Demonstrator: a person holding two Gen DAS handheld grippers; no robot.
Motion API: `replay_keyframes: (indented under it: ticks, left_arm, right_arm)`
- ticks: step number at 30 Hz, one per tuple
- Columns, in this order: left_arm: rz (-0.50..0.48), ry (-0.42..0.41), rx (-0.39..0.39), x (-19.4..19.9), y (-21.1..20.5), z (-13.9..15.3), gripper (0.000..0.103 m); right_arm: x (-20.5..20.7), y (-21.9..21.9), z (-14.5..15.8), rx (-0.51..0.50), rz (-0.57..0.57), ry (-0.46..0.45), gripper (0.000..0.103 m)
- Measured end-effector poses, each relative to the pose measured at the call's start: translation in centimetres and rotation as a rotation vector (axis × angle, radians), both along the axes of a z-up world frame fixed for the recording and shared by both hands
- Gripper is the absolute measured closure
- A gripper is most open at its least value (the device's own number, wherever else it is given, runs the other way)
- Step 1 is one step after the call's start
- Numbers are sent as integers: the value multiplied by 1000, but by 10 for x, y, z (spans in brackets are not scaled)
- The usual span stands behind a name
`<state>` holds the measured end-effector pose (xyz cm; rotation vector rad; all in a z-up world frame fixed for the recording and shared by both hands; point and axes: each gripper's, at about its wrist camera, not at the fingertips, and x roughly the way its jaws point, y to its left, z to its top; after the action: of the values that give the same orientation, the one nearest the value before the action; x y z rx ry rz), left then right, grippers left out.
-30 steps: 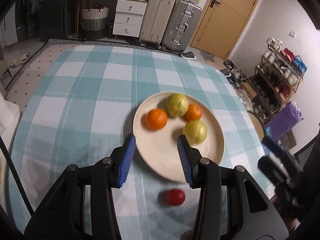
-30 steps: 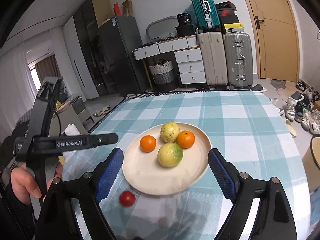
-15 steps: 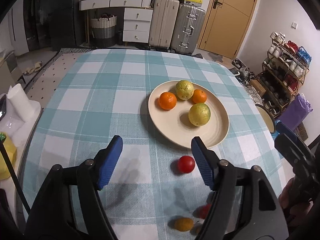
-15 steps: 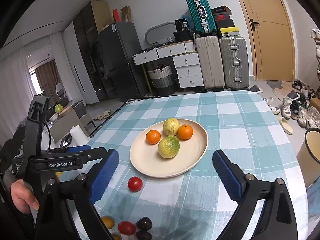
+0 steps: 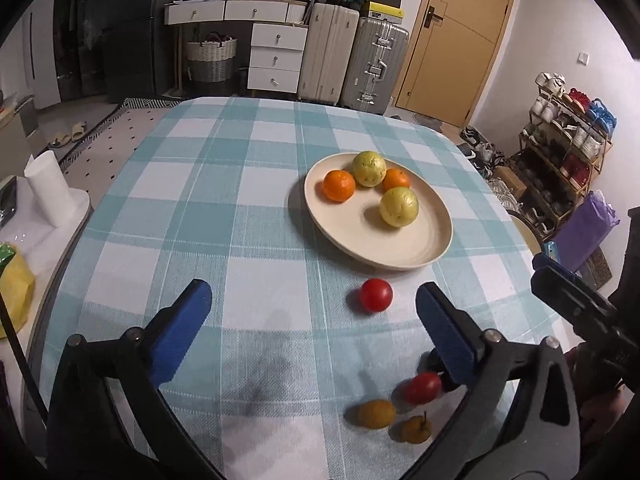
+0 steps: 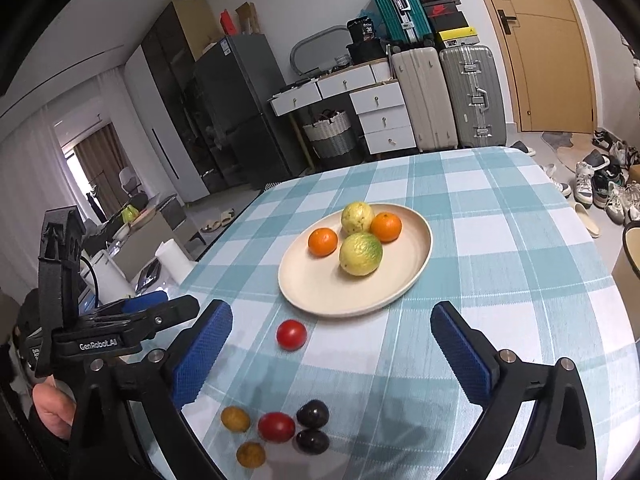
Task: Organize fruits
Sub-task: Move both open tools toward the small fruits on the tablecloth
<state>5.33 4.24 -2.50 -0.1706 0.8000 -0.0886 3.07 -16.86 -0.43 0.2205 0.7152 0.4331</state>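
A: What's cut off or unclear?

B: In the left wrist view the right finger (image 5: 448,338) covers part of the near tomato (image 5: 422,387); the dark fruits are hidden there. The right wrist view shows them: two dark fruits (image 6: 313,414), glossy, type unclear. The right gripper's body shows only at the right edge of the left view. A hand (image 6: 50,408) is half out of frame.

A: Grippers?

B: Left gripper (image 5: 312,320) spread wide, jaws have just been opening, nothing pinched. Right gripper (image 6: 330,346) also spread wide, jaws have just been opening, nothing pinched.

A: Fruit vs grippers?

B: Lone tomato (image 5: 375,295) lies on the table (image 5: 200,208) between plate (image 5: 400,248) and near edge, level with the left gripper's fingertips, closer to its right one, untouched. Same in the right view, nearer its left finger. The small cluster sits by the near edge, behind the fingertips: two yellow fruits (image 6: 236,419), the tomato, two dark ones, close together.

A: Plate?

B: Round, cream, shallow rim, matte. Two oranges (image 6: 323,242) and two bumpy yellow-green fruits (image 6: 360,254), bunched towards its far side. Well ahead of both grippers.

A: Surfaces?

B: Teal and white checked woven cloth. Blue textured pads (image 6: 202,354) on black fingers.
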Motion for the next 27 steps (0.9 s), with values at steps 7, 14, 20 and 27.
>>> replay_keyframes:
  ticks: [7,14,20,27]
  left_arm:
    - [-31,65,-3,-9,-2,-23,1]
    - [-143,86,21,-24,-18,-42,1]
    - [-162,107,5,-33,-21,-54,1]
    - [-221,132,34,-36,-29,-63,1]
  right_arm:
    - [-9,4,-10,-23,14,29,1]
    - [-14,8,-15,-22,30,52,1]
    - [-17,10,-15,-17,37,52,1]
    - [-21,9,-16,-15,43,54,1]
